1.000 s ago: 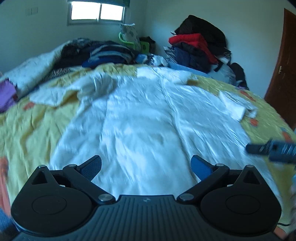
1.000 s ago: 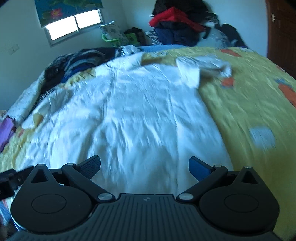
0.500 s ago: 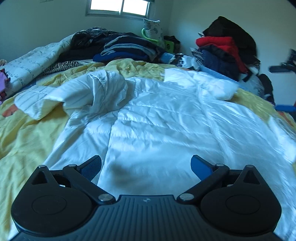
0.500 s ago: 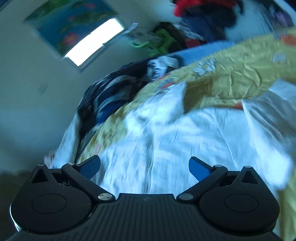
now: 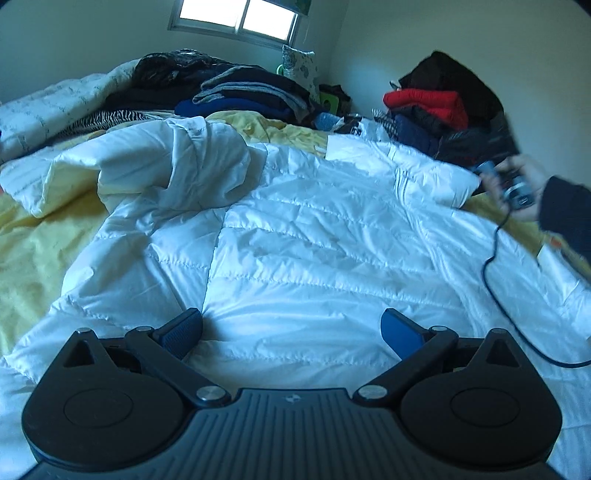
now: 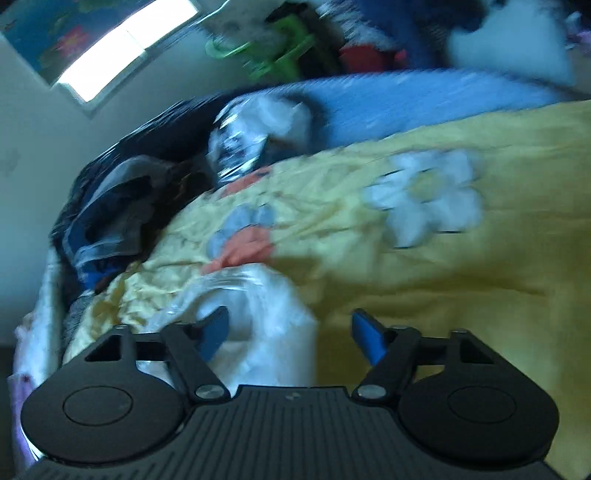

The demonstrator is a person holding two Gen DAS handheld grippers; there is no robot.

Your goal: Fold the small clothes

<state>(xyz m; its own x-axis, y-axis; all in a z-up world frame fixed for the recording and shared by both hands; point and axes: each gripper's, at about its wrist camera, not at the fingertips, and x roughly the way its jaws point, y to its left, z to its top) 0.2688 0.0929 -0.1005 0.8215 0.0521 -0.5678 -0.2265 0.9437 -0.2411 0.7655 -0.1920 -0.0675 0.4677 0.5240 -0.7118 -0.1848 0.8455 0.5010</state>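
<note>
A white quilted jacket (image 5: 314,240) lies spread on the yellow bedspread (image 5: 29,251), one sleeve (image 5: 166,166) bunched at its upper left. My left gripper (image 5: 291,332) hovers low over the jacket's near part, open, with only flat fabric beneath. A hand in a dark sleeve holds my right gripper (image 5: 517,184) at the jacket's far right corner. In the blurred right wrist view the right gripper (image 6: 291,328) has its jaws closing. A white jacket corner (image 6: 266,317) sits between them against the left finger, while the right finger stands off it.
Folded dark clothes (image 5: 240,92) and a red and black pile (image 5: 436,103) crowd the far end of the bed below a window (image 5: 240,18). A black cable (image 5: 495,266) trails across the jacket's right side. The flowered bedspread (image 6: 443,277) stretches right of the jacket corner.
The left gripper slid forward and lower over the jacket. The right gripper swung from the jacket's body to its far right corner, and its jaws narrowed.
</note>
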